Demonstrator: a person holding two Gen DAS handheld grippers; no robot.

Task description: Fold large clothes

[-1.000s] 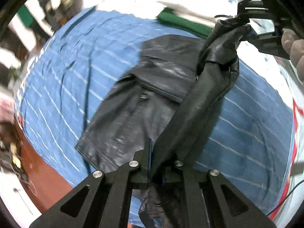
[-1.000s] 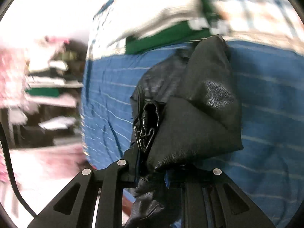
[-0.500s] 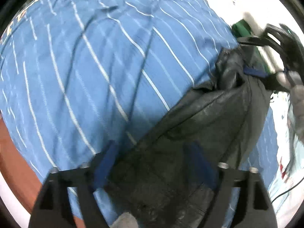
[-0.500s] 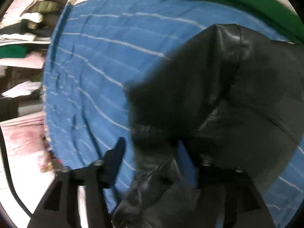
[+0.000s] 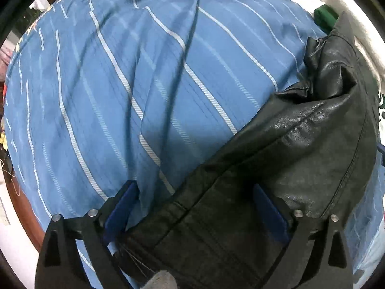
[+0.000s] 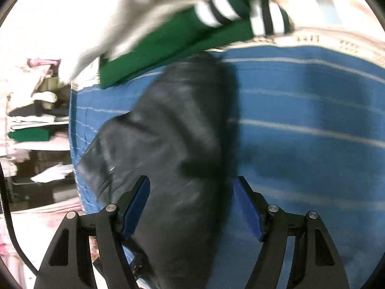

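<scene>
Bright overhead light blows out the white edges, glare sheens the leather jacket (image 5: 312, 130), right view motion-blurred, fisheye-warped.

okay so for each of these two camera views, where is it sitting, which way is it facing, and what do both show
Left wrist: on the left gripper, looking along its open fingers over the black leather garment on the blue striped sheet.
Right wrist: on the right gripper, fingers open, facing the green folded clothes and shelves beyond.
Shared: the garment, sheet, green clothes.
</scene>
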